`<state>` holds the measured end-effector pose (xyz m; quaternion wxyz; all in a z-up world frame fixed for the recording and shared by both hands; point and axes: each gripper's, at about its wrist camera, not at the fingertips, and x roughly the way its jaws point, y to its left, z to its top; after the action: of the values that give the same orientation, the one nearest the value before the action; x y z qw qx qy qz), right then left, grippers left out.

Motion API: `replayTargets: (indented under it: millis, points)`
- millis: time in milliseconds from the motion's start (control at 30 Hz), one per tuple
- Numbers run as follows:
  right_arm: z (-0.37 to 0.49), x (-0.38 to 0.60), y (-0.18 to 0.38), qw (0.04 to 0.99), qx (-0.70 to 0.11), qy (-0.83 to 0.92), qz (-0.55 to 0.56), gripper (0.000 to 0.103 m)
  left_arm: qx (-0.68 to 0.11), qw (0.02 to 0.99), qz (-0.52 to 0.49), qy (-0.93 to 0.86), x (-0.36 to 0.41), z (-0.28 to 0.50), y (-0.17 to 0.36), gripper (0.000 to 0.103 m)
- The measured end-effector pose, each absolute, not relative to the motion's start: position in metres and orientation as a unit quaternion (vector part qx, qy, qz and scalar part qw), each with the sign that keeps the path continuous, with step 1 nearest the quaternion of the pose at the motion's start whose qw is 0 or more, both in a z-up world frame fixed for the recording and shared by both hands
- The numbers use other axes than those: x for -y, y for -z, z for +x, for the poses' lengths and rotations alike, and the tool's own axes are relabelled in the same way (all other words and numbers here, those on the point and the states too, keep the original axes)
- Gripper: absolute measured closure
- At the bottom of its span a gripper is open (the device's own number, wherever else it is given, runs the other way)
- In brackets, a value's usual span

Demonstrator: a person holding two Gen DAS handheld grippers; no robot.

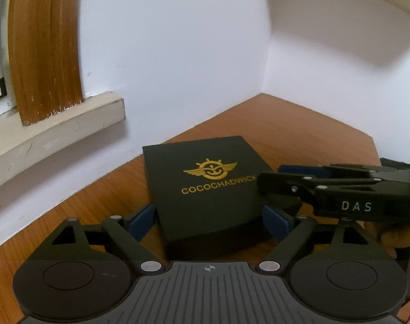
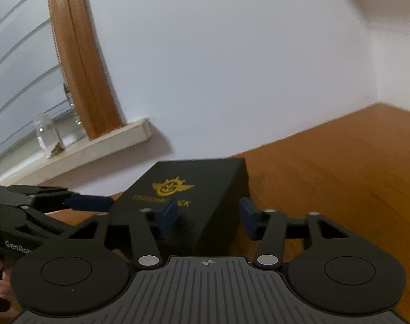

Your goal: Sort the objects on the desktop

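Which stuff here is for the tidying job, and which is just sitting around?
For the job:
black box with the gold logo
left claw, a pad at each side of the box
right claw, open around the box's corner
wooden desk

Just sitting around:
small glass jar on the window ledge
white wall

The box (image 1: pixel 205 186) is black with a gold winged emblem and lettering. The desk (image 1: pixel 313 140) is orange-brown woodgrain. The gripper pads (image 1: pixel 141 217) are blue.
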<state>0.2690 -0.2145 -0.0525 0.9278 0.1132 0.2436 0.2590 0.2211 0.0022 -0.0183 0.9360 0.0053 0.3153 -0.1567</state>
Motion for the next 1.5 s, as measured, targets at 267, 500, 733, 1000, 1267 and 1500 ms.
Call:
replayTargets:
  millis: [267,500,733,1000,1267,1500]
  points:
    - [0.262,0.237,0.057,0.924,-0.248,-0.259,0.134,0.062,-0.314,0.933,0.025,0.175,0.026,0.221,0.021,0.013]
    - [0.242,0.271,0.061,0.927,-0.253,-0.238,0.143,0.062,-0.317,0.926,0.026,0.203,0.057,0.219,0.021,0.013]
    - [0.209,0.287,0.061,0.929,-0.257,-0.226,0.138,0.062,-0.317,0.923,0.020,0.218,0.069,0.191,0.021,0.013]
    - [0.181,0.284,0.059,0.950,-0.221,-0.186,0.115,0.033,-0.294,0.939,0.055,0.171,0.070,0.157,0.021,0.000]
    - [0.133,0.286,0.034,0.968,-0.162,-0.154,0.115,0.000,-0.295,0.949,0.033,0.109,0.039,0.115,0.016,0.000]
    - [0.089,0.285,0.002,0.975,-0.172,-0.125,0.063,0.000,-0.287,0.955,0.020,0.078,0.034,0.057,0.001,0.000]
